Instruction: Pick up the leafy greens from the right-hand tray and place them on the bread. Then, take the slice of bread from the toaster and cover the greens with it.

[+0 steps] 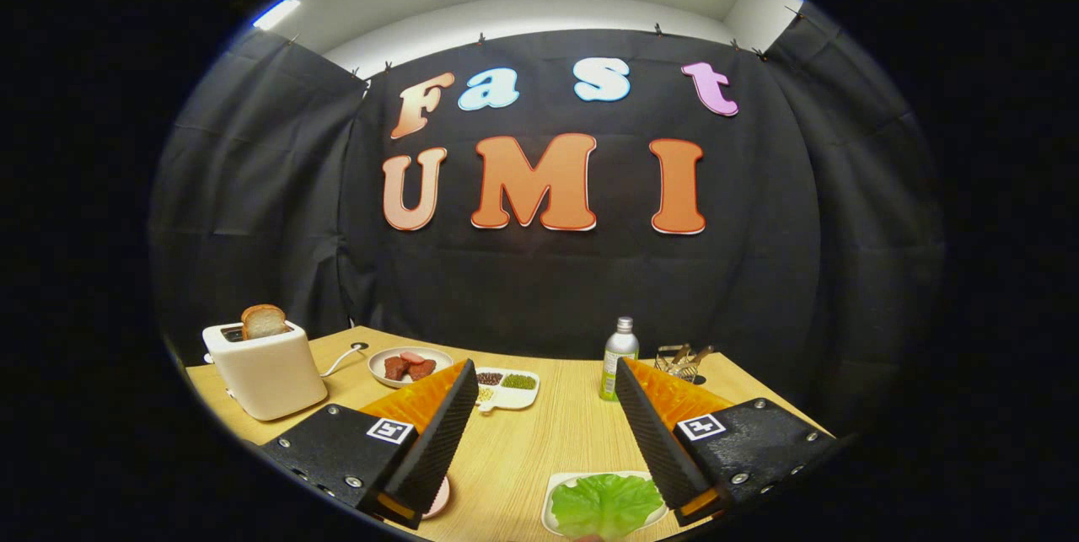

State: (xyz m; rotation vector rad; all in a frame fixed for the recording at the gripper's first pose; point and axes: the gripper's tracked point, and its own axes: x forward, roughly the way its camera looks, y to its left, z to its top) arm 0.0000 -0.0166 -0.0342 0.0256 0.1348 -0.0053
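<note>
Gripper view: the gripper [544,394] hangs above a wooden table [523,449] with its two fingers spread wide apart and nothing between them but bare tabletop. Down near the base of the right finger sits a white tray [552,496] holding one piece of leafy greens [605,505]; the right finger covers the tray's right edge, and the greens lie flat inside it, untouched by either finger. Under the base of the left finger a small part of a pinkish plate [439,498] peeks out; what it holds is hidden.

Just beyond the left fingertip is a white divided dish [508,389] with three visible compartments, each with a different fill: dark reddish bits, green bits, pale bits. Left of it stands a round plate [410,366] carrying about three reddish-brown pieces of meat. Farther left, a white toaster [265,369] stands with one slice of bread [263,321] sticking upright out of its slot; its cord trails toward the plate.

Beyond the right fingertip stands one bottle [619,356] with a silver cap and green label, upright. To its right is a small wire basket [681,363] with a few wooden-handled items in it, too small to count.
</note>
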